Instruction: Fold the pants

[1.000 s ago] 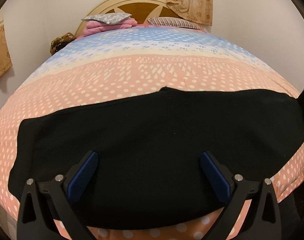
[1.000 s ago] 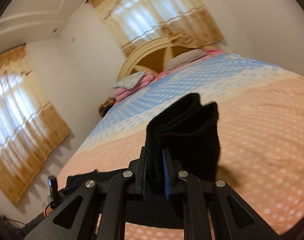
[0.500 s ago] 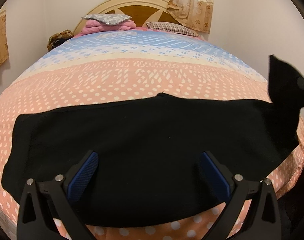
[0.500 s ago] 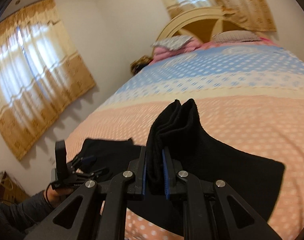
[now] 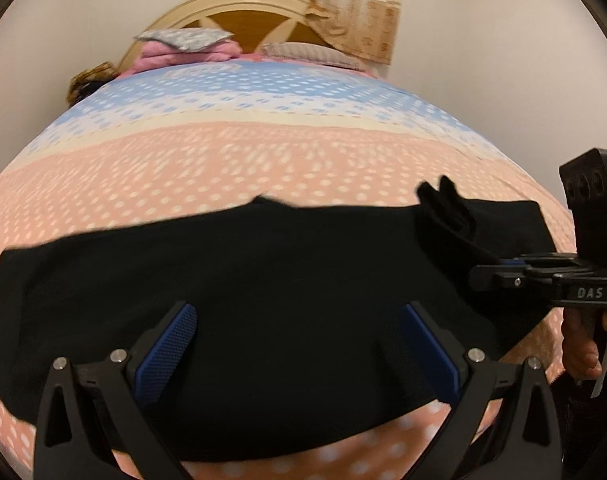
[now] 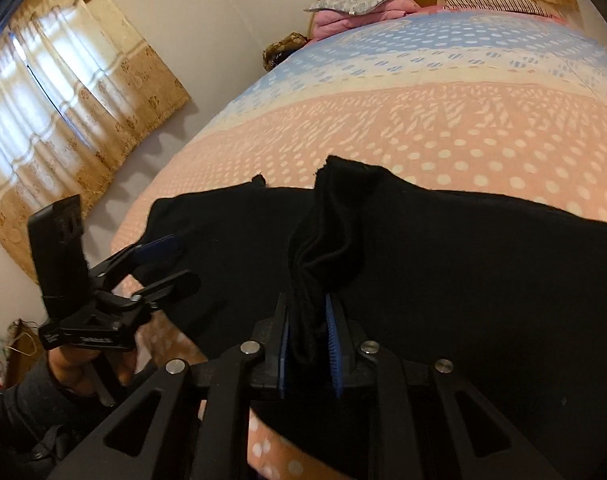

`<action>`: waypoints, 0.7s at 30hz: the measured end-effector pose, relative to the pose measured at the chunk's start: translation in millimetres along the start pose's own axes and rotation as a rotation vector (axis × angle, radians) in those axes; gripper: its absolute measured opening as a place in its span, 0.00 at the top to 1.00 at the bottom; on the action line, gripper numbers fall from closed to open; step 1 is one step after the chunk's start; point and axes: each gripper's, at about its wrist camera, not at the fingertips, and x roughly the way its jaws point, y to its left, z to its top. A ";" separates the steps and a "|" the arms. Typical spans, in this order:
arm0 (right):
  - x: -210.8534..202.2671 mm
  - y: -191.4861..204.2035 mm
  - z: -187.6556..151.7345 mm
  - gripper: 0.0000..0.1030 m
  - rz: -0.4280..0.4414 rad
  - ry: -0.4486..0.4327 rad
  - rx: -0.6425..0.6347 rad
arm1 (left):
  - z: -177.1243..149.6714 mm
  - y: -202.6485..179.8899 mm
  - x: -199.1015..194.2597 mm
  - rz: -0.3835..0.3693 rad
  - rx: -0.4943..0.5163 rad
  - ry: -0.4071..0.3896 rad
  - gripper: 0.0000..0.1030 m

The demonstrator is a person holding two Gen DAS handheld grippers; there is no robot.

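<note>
Black pants point(image 5: 263, 280) lie spread lengthwise across the near edge of the bed. My left gripper point(image 5: 299, 340) is open and empty, hovering just above the middle of the pants; it also shows in the right wrist view point(image 6: 163, 264) at the left end. My right gripper point(image 6: 309, 344) is shut on a bunched end of the pants point(image 6: 335, 232) and holds it low over the cloth. In the left wrist view the right gripper point(image 5: 499, 270) enters from the right with the lifted fold point(image 5: 443, 208).
The bed point(image 5: 283, 152) has a pink and blue dotted cover. Pillows point(image 5: 183, 38) and a wooden headboard point(image 5: 243, 20) are at the far end. Curtains point(image 6: 63, 92) hang on the left wall. The bed's near edge is just below the pants.
My right gripper has carried the held pants end leftward and down over the rest of the pants, coming into the left wrist view. My left gripper stayed open above the cloth.
</note>
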 end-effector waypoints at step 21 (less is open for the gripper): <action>-131.1 -86.6 -55.0 0.52 -0.120 -0.223 0.218 | 44.9 -68.8 61.3 -0.307 -0.079 0.139 0.84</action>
